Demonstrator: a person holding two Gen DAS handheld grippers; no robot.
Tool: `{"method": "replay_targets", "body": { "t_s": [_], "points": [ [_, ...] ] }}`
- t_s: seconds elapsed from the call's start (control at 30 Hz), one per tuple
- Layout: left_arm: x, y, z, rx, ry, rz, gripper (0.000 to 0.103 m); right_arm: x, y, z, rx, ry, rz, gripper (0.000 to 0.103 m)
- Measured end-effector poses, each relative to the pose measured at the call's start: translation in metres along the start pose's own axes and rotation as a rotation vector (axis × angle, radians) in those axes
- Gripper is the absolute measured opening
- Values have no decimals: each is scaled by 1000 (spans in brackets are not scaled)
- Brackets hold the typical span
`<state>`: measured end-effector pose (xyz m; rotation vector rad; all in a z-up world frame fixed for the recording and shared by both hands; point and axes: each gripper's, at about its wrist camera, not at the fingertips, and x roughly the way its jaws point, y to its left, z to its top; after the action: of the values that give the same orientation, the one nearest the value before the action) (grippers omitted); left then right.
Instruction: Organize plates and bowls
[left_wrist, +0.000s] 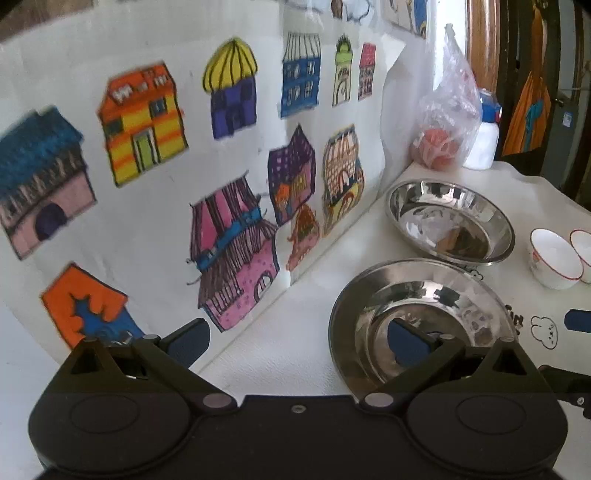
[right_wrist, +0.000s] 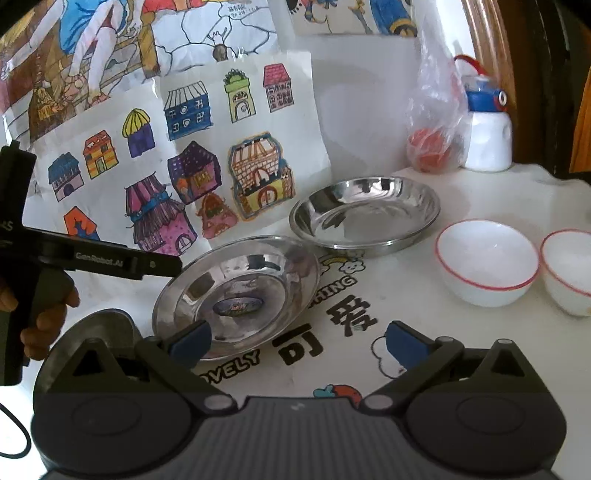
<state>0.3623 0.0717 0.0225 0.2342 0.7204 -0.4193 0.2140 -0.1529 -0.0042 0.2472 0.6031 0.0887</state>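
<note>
surface (right_wrist: 461, 343): white printed cloth, drawings of houses propped along the back.
steel plates: 2; far plate (right_wrist: 365, 216) near the drawings, near plate (right_wrist: 236, 291) just in front, rims close.
white bowls: 2, red-rimmed, right of the plates; left bowl (right_wrist: 487, 262) whole, right bowl (right_wrist: 569, 269) cut off.
left gripper (left_wrist: 299, 341): open wide, empty, right finger over the near plate.
right gripper (right_wrist: 299, 341): open wide, empty, above the cloth.
right view only: hand (right_wrist: 40, 317) on the left tool's handle.
unclear: red contents of plastic bag (right_wrist: 436, 122).

The left gripper (right_wrist: 110, 258) reads "GenRobot.AI"; the tablecloth (right_wrist: 461, 339) reads "LOVELY" beside large Chinese characters.
</note>
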Motion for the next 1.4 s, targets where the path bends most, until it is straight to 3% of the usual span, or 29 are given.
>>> {"method": "replay_targets", "body": {
  "t_s": [0.3, 0.5, 0.73, 0.97, 1.27, 1.4],
  "points": [
    [15, -5, 1, 18, 40, -34, 102, 15, -1, -5, 10, 13, 27, 102],
    [20, -10, 2, 43, 60, -46, 102, 19, -1, -6, 26, 16, 69, 86],
    [25, -11, 2, 48, 88, -67, 87, 20, -2, -7, 31, -2, 91, 73],
    [27, -14, 1, 46, 106, -82, 80, 21, -1, -8, 43, -6, 133, 64],
    [30, -16, 1, 50, 118, -86, 69, 26, -10, -10, 119, 13, 210, 36],
    [30, -17, 0, 48, 123, -92, 54, 28, -13, -11, 142, 12, 218, 30]
  ]
}}
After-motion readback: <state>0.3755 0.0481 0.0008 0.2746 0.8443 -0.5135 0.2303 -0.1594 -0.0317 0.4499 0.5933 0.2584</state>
